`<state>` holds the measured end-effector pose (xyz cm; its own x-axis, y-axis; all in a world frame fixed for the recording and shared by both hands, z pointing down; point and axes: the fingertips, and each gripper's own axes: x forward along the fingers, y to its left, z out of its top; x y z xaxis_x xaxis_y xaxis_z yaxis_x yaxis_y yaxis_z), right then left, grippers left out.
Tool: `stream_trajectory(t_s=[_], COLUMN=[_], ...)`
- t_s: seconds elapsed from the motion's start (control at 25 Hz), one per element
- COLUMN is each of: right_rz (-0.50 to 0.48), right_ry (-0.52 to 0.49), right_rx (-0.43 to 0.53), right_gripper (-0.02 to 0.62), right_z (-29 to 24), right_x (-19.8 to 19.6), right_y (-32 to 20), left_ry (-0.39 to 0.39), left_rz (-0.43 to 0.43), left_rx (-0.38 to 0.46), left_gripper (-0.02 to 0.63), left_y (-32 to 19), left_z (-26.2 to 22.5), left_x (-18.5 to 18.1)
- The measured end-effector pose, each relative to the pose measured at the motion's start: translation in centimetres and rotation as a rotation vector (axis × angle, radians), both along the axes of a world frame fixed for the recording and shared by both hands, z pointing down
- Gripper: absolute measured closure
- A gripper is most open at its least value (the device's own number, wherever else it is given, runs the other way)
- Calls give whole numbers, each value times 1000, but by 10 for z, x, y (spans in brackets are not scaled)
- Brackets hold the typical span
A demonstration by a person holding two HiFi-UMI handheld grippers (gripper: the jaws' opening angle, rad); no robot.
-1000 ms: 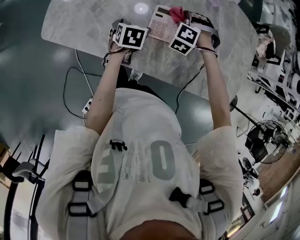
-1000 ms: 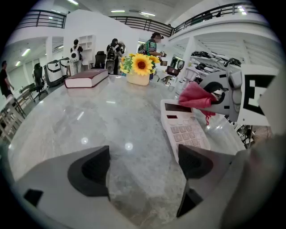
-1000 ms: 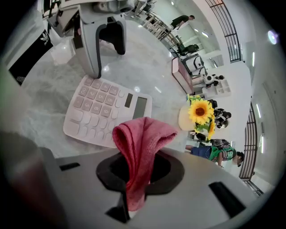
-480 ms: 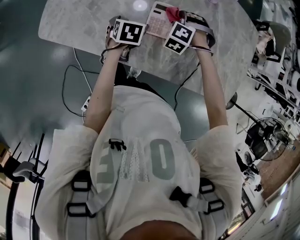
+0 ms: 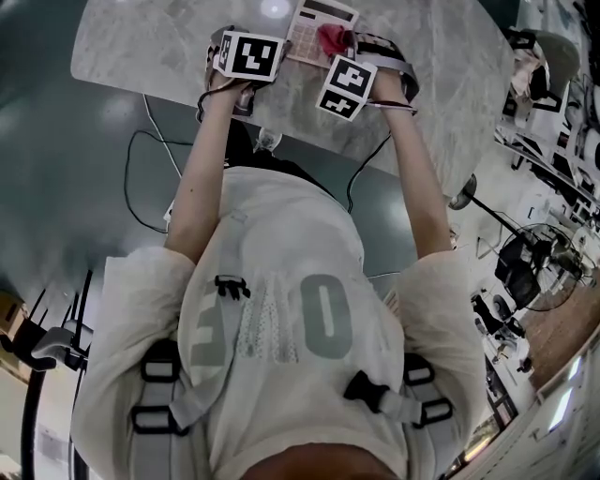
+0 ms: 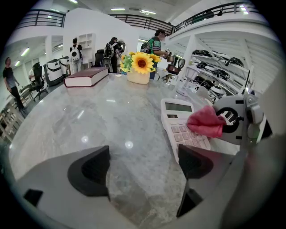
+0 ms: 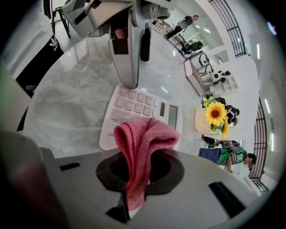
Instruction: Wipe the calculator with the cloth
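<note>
Right gripper (image 7: 135, 188) with cloth (image 7: 144, 136) over near edge of calculator (image 7: 134, 105)

Black jaws of the left gripper (image 6: 142, 169) stand apart, with only the grey marble tabletop (image 6: 89, 120) between them. Just beyond the right-hand jaw lies a white plastic calculator (image 6: 178, 117). A crumpled red cloth (image 6: 205, 121) rests on its keys, held at the right gripper (image 6: 226, 120).

Bright, even indoor light falls from ceiling strip lamps (image 6: 118, 9), leaving small glare spots on the polished table (image 6: 111, 120). Both gripper views bend hard toward dark, vignetted corners. Their nearest foreground is soft, while the cloth (image 7: 145, 138) is sharp. The head view is dimmer.
</note>
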<state>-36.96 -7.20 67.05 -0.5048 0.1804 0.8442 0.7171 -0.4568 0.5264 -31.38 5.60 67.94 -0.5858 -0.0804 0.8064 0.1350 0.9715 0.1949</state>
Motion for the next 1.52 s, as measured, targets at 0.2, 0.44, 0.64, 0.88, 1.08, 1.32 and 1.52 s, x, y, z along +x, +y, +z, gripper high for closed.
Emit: stream_trajectory(t_s=[0.2,0.44,0.64,0.88,1.08,1.32,1.52], right_rz=[-15,-16,-25,-17,-16,-21,3], right_ry=[4,57,75,74,86,138,46], right_rx=[10,16,19,14,4,-16,-84], right_gripper=[541,540,540,540,540,540,540], right_z=[3,6,10,10,10,2,-40], right_x=[21,49,68,69,73,68,10], right_y=[-6,-15,-20,-19,-19,-16,10], left_ry=[3,10,23,4,8,16,14], left_rz=[0,0,-1,-2,-1,-2,-6], left_rx=[3,6,9,4,4,6,0], left_gripper=[132,132,132,132,132,132,132], left_y=[0,-1,0,1,1,1,3], left_z=[0,0,2,-2,-2,0,-1], left_x=[1,0,3,-1,2,3,2])
